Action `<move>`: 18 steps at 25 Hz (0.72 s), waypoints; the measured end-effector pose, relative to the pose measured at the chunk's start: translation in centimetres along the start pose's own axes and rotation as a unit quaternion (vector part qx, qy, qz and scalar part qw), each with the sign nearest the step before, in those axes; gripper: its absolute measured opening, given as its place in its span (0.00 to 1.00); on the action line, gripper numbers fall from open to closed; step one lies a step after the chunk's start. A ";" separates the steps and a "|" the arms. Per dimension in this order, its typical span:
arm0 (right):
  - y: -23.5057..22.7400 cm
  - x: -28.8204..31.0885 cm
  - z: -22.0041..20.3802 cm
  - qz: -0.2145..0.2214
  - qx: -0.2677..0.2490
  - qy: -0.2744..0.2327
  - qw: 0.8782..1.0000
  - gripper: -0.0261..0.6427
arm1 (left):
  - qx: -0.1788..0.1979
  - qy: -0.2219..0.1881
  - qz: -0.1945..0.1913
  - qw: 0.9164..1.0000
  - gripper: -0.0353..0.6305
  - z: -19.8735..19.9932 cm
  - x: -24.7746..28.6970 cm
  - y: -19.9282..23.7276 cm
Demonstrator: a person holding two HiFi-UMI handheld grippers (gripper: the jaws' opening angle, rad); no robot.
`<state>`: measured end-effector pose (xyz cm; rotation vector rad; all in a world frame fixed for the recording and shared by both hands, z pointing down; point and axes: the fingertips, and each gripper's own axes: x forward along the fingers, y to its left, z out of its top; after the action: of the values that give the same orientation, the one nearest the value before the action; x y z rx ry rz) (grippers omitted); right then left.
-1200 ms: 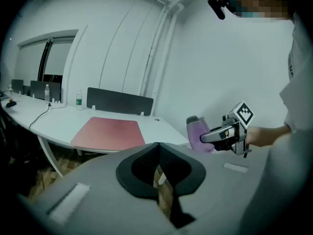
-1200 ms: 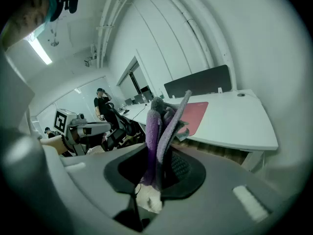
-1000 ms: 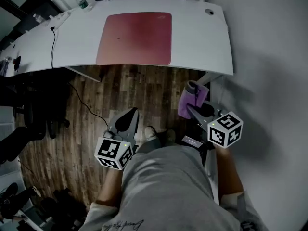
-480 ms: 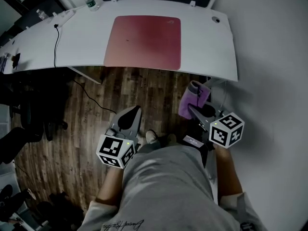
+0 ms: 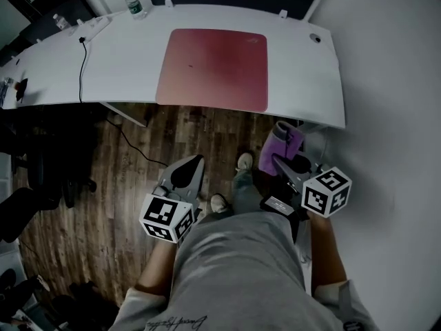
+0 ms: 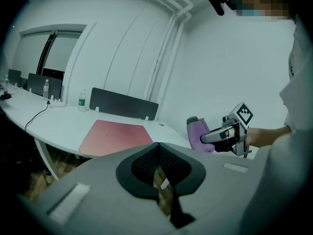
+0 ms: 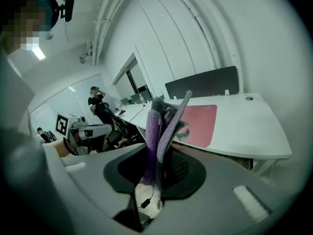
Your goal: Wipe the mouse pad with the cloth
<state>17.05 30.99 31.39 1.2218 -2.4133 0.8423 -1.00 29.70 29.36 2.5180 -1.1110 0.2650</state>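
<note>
A red mouse pad (image 5: 213,69) lies flat on the white desk (image 5: 303,81), also seen in the left gripper view as the mouse pad (image 6: 116,135) and in the right gripper view as the mouse pad (image 7: 200,122). My right gripper (image 5: 284,158) is shut on a folded purple cloth (image 5: 281,146), held over the floor short of the desk's front edge; the cloth (image 7: 164,131) stands up between the jaws. My left gripper (image 5: 183,174) is shut with nothing in it, low over the wooden floor.
A black cable (image 5: 86,67) runs across the desk's left part and down to the floor. A water bottle (image 5: 134,4) stands at the back edge by a dark screen panel (image 6: 122,103). Black chairs (image 5: 27,178) stand at left. A white wall (image 5: 400,116) is at right.
The desk and mouse pad have shifted lower and nearer in the head view as the person steps toward them. A foot now shows ahead between the grippers. Both grippers keep their hold.
</note>
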 end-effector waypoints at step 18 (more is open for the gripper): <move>-13.3 11.6 11.3 0.021 -0.045 0.044 0.998 0.17 | -0.023 -0.001 0.035 0.999 0.08 6.3 13.4 9.1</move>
<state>20.89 10.52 33.34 1.0835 -2.3866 0.7742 1.38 12.56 30.22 2.4433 -1.1948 0.2539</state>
